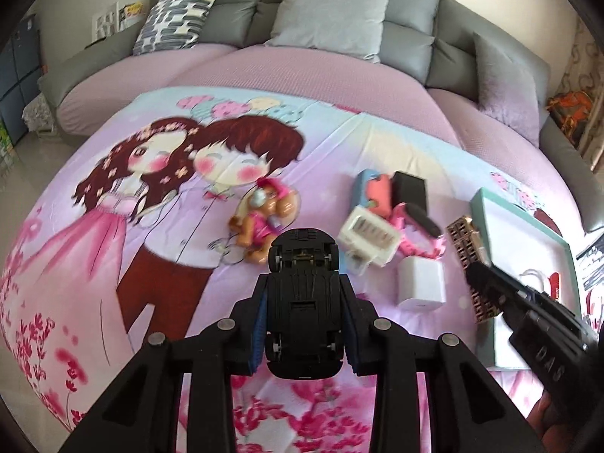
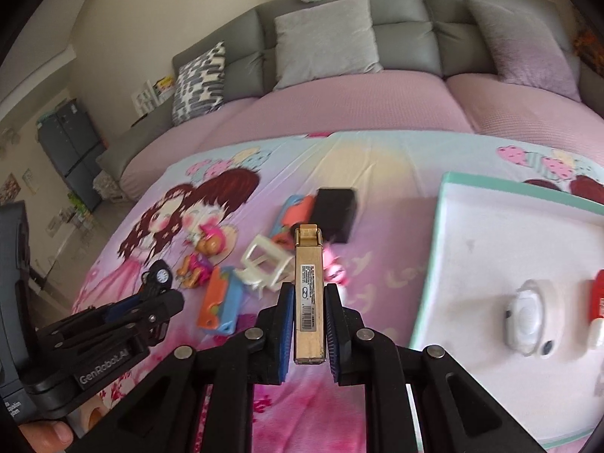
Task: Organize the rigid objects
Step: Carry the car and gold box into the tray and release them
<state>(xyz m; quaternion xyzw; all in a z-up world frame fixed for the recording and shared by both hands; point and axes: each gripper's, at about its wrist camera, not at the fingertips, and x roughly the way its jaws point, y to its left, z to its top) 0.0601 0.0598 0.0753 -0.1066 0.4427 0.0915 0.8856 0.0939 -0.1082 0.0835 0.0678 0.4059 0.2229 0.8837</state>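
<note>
Across a grey sofa (image 1: 411,11) spread with a pink cartoon-printed quilt (image 1: 124,204), both hand-held tools hung tilted downward over a scatter of toys. Right of the clutter lay a shallow white tray with a mint-green rim (image 2: 441,204), holding a white oval device (image 2: 528,317) and a red-and-white item (image 2: 598,302) at its far edge. Seen from the right wrist, the left gripper (image 2: 151,294) reached in from the lower left, its black body printed "GenRobot.AI", a thumb (image 2: 45,434) showing beneath it; its jaws were clamped on a black toy car (image 1: 302,294), held underside up and clear of the quilt. The right gripper (image 2: 308,324) pinched a slim gold rectangular box (image 2: 308,294) between its blue pads, the box standing lengthwise along the fingers with a white barcode label facing the camera, its print too small to read. From the left wrist that gripper's black housing showed the letters "DAS". Beyond the car lay a brown-and-pink puppy figure (image 1: 264,219), a white plastic toy chair (image 1: 368,234), a black box (image 1: 409,188), a white cube-shaped block (image 1: 421,283) and an orange-and-blue toy (image 2: 221,302).
</note>
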